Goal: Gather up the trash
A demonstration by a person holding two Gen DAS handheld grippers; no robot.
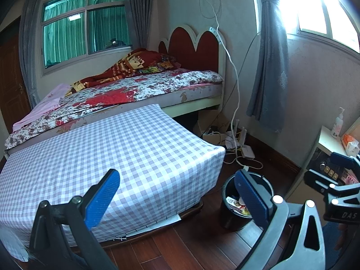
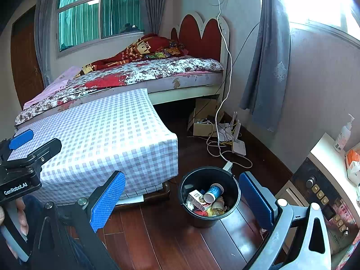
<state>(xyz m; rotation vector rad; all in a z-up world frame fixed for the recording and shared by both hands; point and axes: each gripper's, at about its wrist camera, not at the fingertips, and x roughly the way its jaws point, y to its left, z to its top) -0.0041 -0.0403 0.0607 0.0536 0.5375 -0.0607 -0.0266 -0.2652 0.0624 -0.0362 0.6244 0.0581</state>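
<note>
Bed [image 2: 139, 72] fills upper left, its foot cut off by the frame edge. Checked table [image 2: 108, 139] at centre left, its base hidden under the cloth. Bin [image 2: 234, 186] low centre on the floor, holding a cup [image 2: 213, 192], a carton [image 2: 196, 199] and wrappers too jumbled to name. Right gripper [image 2: 180, 202] jaws wide, empty. Left gripper [image 1: 177, 198] jaws wide, empty; its right finger hides part of the bin.

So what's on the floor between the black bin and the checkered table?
Nothing. In the right wrist view, only bare wooden floor separates the trash bin from the checkered table.
</note>
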